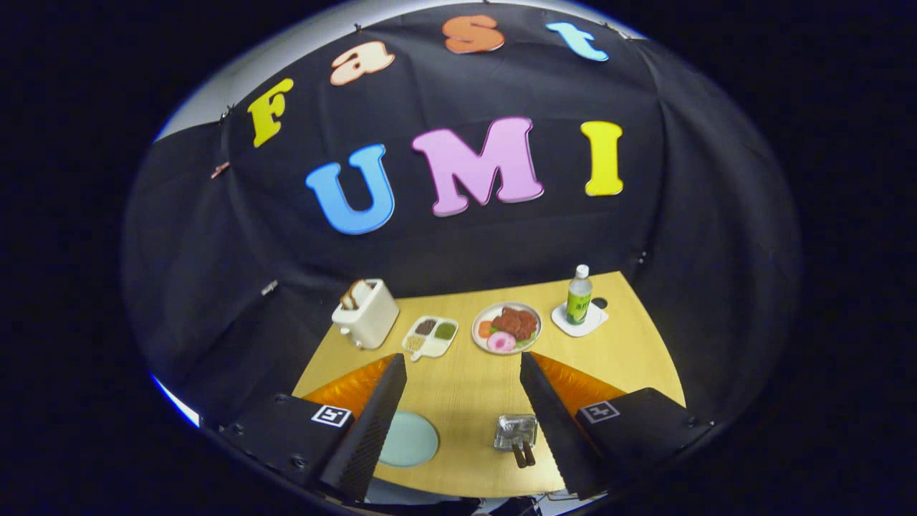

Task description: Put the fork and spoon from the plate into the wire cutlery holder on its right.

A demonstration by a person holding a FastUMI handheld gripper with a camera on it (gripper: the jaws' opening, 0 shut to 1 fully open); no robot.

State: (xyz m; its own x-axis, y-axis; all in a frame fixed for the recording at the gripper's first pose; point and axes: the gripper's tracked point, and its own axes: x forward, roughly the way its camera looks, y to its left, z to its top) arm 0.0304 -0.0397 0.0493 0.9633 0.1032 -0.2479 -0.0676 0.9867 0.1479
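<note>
Wire cutlery holder point(514, 432), a small square basket of shiny metal wire, stands on the pale wooden table point(473, 390) in the gripper view, between the two fingers and close to the inner edge of the right one. Two dark brown handles point(524, 454) stick out of its near side, leaning toward the camera; whether they belong to the fork and spoon cannot be told, since the working ends are hidden inside the wire. To the holder's left lies a round light blue plate point(413, 438), partly hidden behind the left finger, and its visible surface is bare.

The hand-held gripper point(464, 373) hovers above the table with its fingers spread wide apart, gripping nothing.

Beyond the fingertips, a row of things sits along the far side of the table. A cream toaster point(365, 314) with a slice of bread standing in its slot is at the left. Next comes a white divided dish point(430, 336) with small portions in its compartments, then a round white plate of toy food point(506, 327). At the right, a green plastic bottle point(579, 295) with a white cap stands upright on a white square coaster point(593, 320).
</note>
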